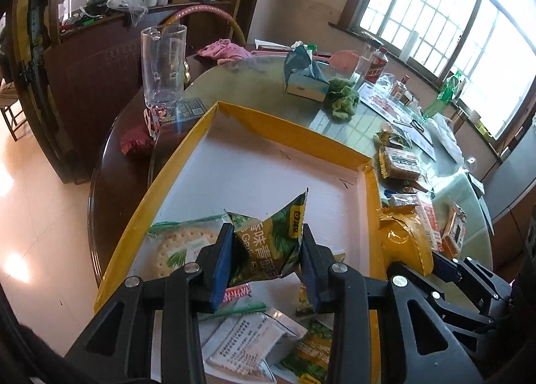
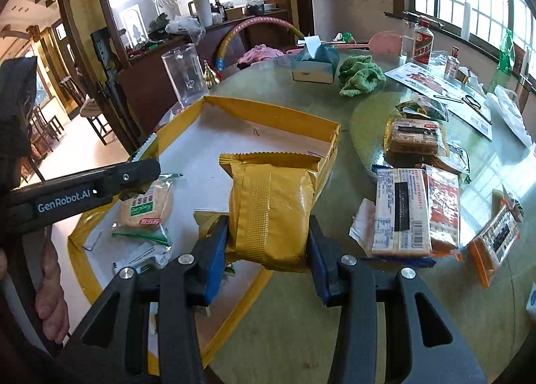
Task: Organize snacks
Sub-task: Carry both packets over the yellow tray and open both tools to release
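My left gripper (image 1: 268, 246) is shut on a green snack packet (image 1: 268, 243) and holds it above the near part of a yellow-rimmed box lid (image 1: 284, 123). A round cracker packet (image 1: 182, 250) and several other packets (image 1: 254, 337) lie in the lid. My right gripper (image 2: 269, 236) is shut on a gold snack packet (image 2: 271, 210), held over the lid's right edge (image 2: 330, 149); the packet also shows in the left wrist view (image 1: 405, 236). The left gripper's arm (image 2: 83, 193) reaches in over the cracker packet (image 2: 147, 206).
Several loose snack packets (image 2: 402, 213) lie on the glass table right of the lid. A clear glass pitcher (image 1: 163, 66) stands beyond the lid's far left corner. A tissue box (image 2: 315, 64), green cloth (image 2: 360, 77), bottles (image 2: 422, 42) and papers stand farther back.
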A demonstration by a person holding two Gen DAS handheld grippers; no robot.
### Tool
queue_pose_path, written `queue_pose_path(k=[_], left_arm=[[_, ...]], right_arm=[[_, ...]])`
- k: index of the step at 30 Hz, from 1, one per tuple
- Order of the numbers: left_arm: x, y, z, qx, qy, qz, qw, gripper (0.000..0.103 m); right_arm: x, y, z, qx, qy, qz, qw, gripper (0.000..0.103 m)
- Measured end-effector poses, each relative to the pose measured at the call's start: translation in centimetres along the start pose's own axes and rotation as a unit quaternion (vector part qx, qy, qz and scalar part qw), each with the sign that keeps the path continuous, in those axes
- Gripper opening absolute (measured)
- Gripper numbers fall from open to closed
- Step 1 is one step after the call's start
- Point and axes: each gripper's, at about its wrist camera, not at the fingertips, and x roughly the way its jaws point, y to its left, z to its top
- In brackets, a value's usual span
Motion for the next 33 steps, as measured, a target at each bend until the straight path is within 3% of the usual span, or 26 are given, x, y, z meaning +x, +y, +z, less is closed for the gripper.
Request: queue_pose_path(k=[14, 18, 20, 23, 27, 33], left_arm=[[3.7, 2.3, 2.1, 0.000, 0.056, 0.020, 0.9982, 0.038], [4.7, 2.7, 2.2, -0.009, 0.069, 0.011, 0.9975, 0.047], [4.8, 2.9, 2.0, -0.014, 0.074, 0.002, 0.9972, 0.056], [4.0, 2.9, 1.9, -0.018, 0.059, 0.008, 0.9981, 0.070], [1.8, 1.8, 1.6, -0.008, 0.020, 0.032, 0.9993, 0.078], [-0.8, -2.0, 0.9, 0.015, -0.005, 0.028, 0.9995, 0.078]], right_arm=[[5.8, 2.4, 2.7, -0.015, 0.049, 0.024, 0.998, 0.046], [7.5, 2.6, 2.6, -0.008, 0.062, 0.019, 0.998, 0.048], [7.5, 2.3, 2.5, 0.002, 0.066, 0.023, 0.998, 0.055], [6.5, 2.1, 2.3, 0.004, 0.056, 0.019, 0.998, 0.068], [4.4, 2.0, 2.0, 0.001, 0.037, 0.023, 0.999, 0.072], [0.6, -0.1, 1.0, 0.018, 0.008, 0.056, 0.998, 0.077]])
